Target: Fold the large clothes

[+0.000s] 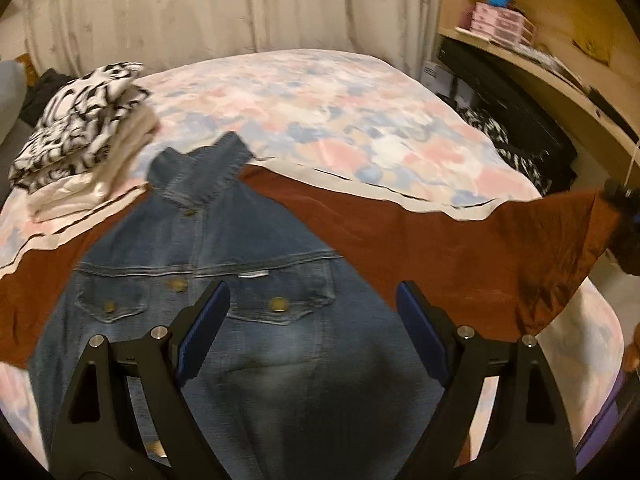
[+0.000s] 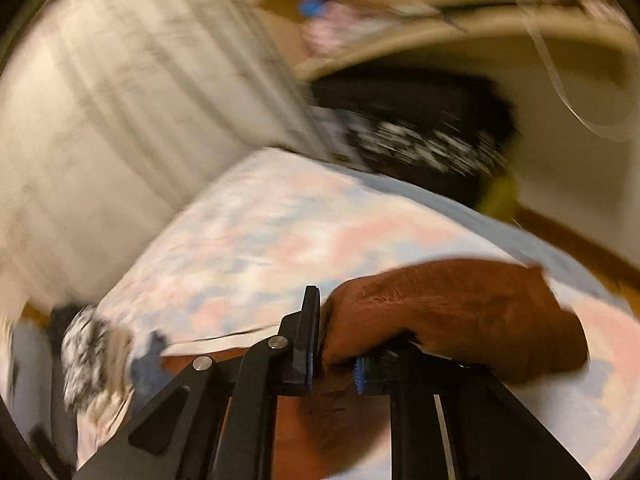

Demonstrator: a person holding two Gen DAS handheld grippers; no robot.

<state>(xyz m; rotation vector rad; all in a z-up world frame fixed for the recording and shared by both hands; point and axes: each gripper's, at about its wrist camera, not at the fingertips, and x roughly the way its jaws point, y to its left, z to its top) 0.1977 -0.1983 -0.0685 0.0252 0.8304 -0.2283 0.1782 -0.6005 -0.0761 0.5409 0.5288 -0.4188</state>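
While the rust cloth [image 1: 440, 236] lies spread across the bed [image 1: 320, 112] with a denim jacket [image 1: 224, 280] on top of it, the step in hand looks like an early fold or straightening: the cloth's right corner is lifted off the bed. The right gripper [image 2: 336, 368] has its fingers clenched on that corner, the fabric bunched over them; this view is badly blurred. Next, that corner probably needs carrying across, and the jacket may have to be dealt with first. The left gripper [image 1: 312, 344] hovers low over the jacket, fingers released and spread wide, grasping nothing. A folded stack [image 1: 80, 136] sits at the bed's far left.
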